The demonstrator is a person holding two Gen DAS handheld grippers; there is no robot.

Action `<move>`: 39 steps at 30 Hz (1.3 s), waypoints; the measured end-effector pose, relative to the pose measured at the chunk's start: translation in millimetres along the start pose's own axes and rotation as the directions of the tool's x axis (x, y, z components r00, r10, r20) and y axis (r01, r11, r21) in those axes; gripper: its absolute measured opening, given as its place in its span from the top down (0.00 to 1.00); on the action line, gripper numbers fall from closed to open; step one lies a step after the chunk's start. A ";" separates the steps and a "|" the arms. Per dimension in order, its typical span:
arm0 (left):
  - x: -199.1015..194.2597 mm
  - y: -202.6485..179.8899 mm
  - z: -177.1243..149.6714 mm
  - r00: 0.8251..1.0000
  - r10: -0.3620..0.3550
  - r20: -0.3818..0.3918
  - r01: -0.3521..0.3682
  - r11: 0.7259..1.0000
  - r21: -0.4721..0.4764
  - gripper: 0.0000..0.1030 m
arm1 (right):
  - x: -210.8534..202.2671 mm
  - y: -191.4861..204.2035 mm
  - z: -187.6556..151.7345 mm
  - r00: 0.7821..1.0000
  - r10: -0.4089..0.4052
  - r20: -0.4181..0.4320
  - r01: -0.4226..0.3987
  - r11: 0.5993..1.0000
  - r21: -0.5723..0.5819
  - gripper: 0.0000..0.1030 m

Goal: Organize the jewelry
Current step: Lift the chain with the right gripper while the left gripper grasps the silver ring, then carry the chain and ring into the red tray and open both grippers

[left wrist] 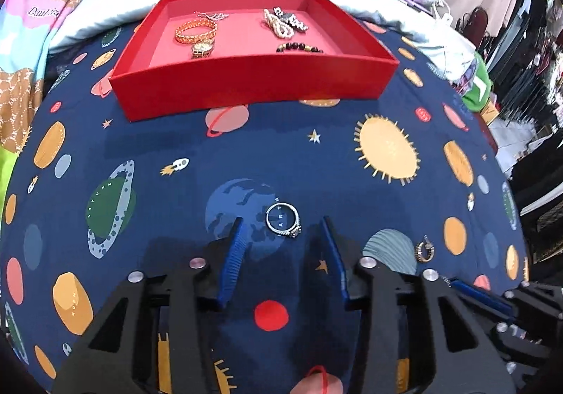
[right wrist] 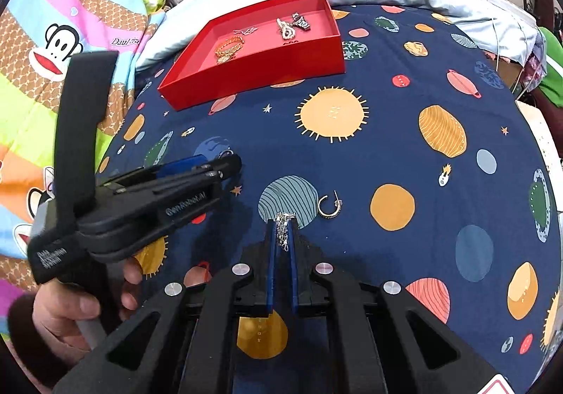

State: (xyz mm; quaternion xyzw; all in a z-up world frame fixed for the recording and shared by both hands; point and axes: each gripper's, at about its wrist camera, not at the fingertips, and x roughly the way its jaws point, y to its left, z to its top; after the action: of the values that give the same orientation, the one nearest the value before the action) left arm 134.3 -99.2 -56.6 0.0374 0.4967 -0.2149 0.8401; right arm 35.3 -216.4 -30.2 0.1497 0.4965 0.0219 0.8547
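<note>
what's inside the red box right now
In the red box: an orange woven bracelet, gold watch, silver chain, pearl piece, black-and-white piece, dark bead bracelet. Its front wall hides the nearest floor.

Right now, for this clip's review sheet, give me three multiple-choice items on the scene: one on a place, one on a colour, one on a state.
1. Where does the ring lie?
A. in the tray
B. on the sheet between the left gripper's open jaws
C. on the pillow

2. What colour is the tray?
A. red
B. green
C. white

3. What is the right gripper doing?
A. open over the hoop earring
B. shut on nothing
C. shut on a silver chain

Key:
1 B, the left wrist view shows the ring on the sheet between the two blue fingers.
2 A, its walls and floor are red in both views.
3 C, the chain is pinched between the closed jaws, with the hoop earring lying free beside them.
</note>
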 end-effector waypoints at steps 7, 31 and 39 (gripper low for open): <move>0.1 -1.3 -1.5 1.000 0.005 0.004 -0.005 1.000 0.014 0.90 | -1.3 -1.5 1.5 1.000 0.011 0.007 -0.011 1.000 0.005 0.95; -98.6 21.4 15.5 0.994 -0.060 0.093 0.063 0.998 -0.027 0.92 | -58.1 14.3 38.2 0.987 0.045 0.153 -0.039 0.998 -0.044 0.95; -120.0 37.8 73.0 0.981 -0.070 0.183 0.075 0.997 -0.021 0.92 | -66.7 32.9 107.8 0.964 0.077 0.254 -0.047 0.991 -0.122 0.95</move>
State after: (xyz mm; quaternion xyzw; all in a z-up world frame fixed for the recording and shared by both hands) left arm 159.3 -46.4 76.6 -0.0123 0.4220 -0.2411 0.8739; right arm 97.4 -222.6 84.9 0.1174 0.3740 0.0574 0.9182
